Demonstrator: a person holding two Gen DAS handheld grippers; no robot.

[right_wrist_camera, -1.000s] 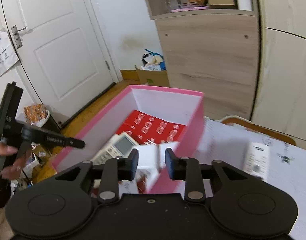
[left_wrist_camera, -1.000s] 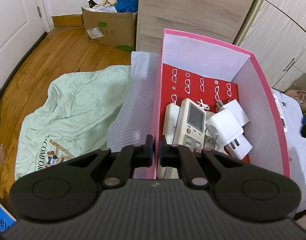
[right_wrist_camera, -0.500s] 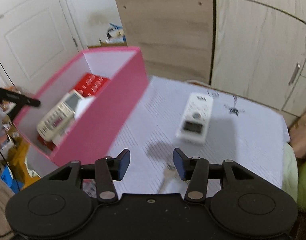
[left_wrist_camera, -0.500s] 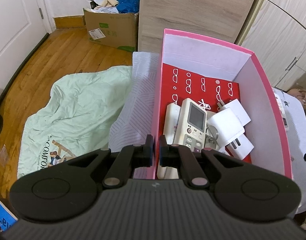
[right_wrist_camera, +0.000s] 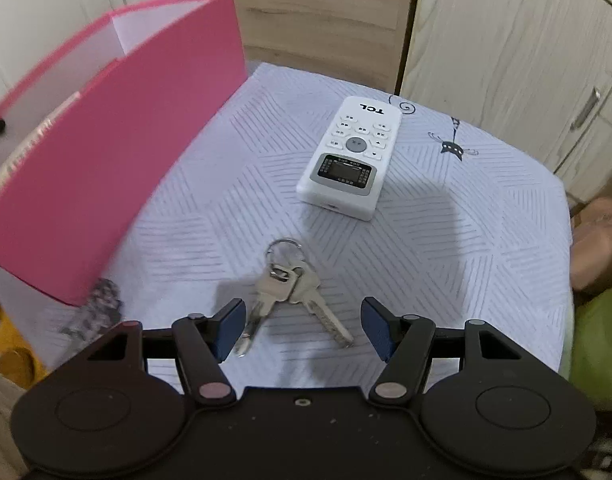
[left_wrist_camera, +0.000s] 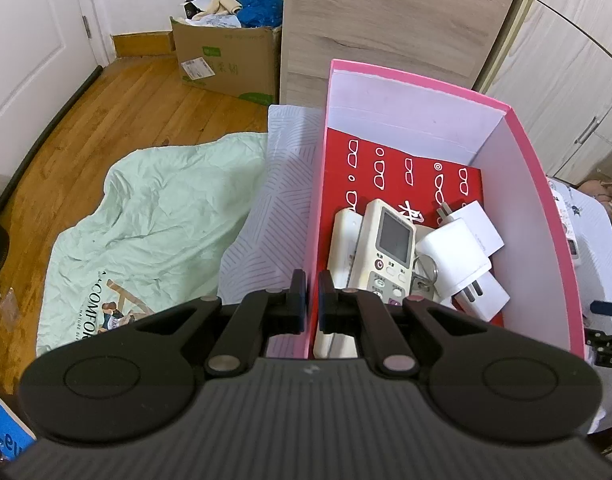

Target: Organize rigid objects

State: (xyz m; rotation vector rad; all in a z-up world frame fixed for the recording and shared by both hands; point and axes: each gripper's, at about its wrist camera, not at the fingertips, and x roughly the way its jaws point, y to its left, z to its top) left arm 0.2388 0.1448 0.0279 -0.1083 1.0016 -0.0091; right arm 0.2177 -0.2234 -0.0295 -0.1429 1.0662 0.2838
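While opening — right gripper (right_wrist_camera: 302,326) over keys (right_wrist_camera: 290,284).

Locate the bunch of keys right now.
Right wrist view: the bunch of keys lies on the striped cloth, just ahead of the opening right gripper, nearer than the white TCL remote, outside the pink box.

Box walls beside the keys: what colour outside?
Pink outside, white inside; clearest in the right wrist view.

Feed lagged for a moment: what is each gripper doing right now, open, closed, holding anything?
Left gripper: shut on the pink box wall.
Right gripper: jaws opening, holding nothing, keys on the cloth in front of them.
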